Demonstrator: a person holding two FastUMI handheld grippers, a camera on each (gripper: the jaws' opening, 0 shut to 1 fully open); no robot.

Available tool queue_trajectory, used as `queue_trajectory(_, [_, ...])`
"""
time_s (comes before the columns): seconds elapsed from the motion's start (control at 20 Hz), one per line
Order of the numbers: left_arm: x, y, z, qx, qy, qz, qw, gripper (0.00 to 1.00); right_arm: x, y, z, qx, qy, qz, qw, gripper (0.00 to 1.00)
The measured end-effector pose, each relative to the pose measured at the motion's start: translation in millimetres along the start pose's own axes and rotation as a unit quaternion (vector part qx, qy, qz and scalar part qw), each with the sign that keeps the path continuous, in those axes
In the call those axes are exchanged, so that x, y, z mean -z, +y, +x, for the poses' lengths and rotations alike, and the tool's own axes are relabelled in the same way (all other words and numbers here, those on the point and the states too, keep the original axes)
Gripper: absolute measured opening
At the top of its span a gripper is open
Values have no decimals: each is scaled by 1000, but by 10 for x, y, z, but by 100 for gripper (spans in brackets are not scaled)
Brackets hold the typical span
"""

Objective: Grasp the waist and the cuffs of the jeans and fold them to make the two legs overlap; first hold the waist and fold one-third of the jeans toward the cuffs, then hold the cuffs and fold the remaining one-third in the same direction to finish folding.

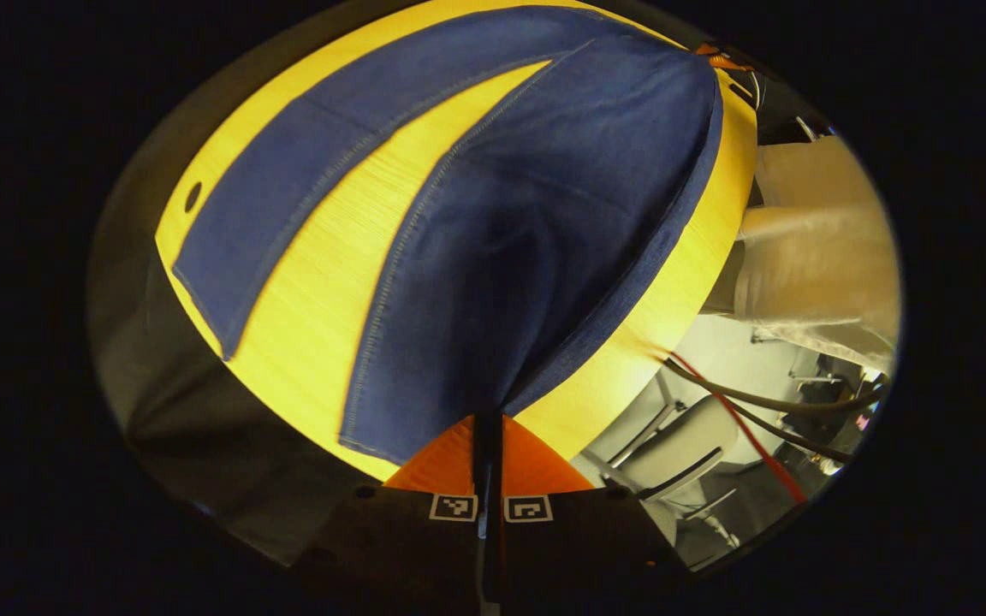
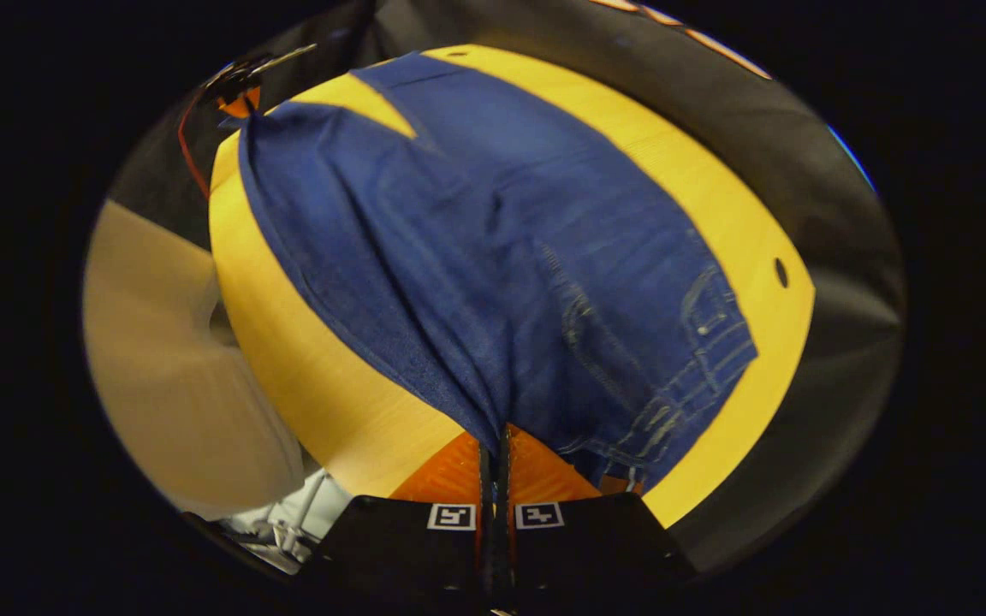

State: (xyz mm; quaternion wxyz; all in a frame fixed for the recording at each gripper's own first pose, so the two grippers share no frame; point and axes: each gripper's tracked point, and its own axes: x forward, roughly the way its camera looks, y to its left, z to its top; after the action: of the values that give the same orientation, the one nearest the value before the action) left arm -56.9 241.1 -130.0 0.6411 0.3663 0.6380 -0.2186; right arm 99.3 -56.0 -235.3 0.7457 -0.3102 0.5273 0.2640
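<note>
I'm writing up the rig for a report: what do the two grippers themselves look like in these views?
Both look alike. The left gripper and the right gripper each have a dark body across the bottom of their view, carrying two small square black-and-white markers side by side, with orange wedge-shaped parts ahead of them. In the left gripper view, dark cables and a red cable run off to one side.

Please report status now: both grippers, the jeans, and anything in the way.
Left gripper shut on a cuff. Right gripper shut on the waist. Jeans lifted along the near edge, far leg flat on the table. Nothing in the way.
</note>
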Motion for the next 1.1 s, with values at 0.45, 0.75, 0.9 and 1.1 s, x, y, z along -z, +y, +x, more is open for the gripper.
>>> queue_trajectory(0.45, [-833, 1521, -705, -82, 81, 80, 990, 0, -1172, -896, -323, 50, -92, 128, 986, 2])
queue_trajectory(0.75, [-1775, 2608, -310, -125, 74, 69, 987, 0, -1634, -1569, 510, 68, -94, 187, 975, 0])
queue_trajectory(0.9, [-1974, 2818, 91, -117, 56, 43, 991, 0, -1635, -1661, 984, 69, -72, 193, 976, 2])
queue_trajectory(1.1, [-2116, 3019, 407, -130, 32, 36, 990, 0, -1623, -1691, 1118, 41, -73, 231, 969, 3])
